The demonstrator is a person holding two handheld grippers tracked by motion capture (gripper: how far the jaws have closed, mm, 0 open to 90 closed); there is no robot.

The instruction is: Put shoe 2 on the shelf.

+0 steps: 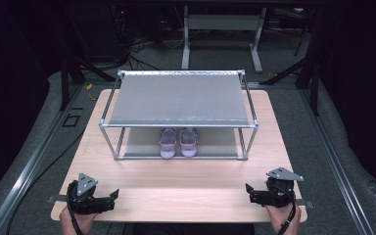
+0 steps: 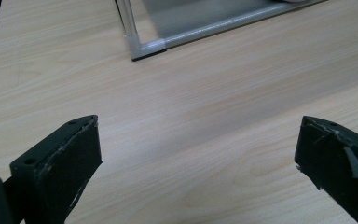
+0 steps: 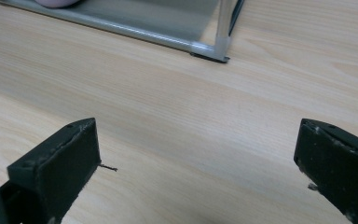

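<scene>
Left gripper sat wide and empty at the near-left of the surface. The pair of small lilac shoes stood side by side on the rack's lower shelf, centre. Right gripper, near-right, equally wide, empty. Best reach in low, under the top shelf.

A light wooden bench stands on grey carpeted floor; beyond, white metal desk legs and tangled dark cables sit in dim light.
</scene>
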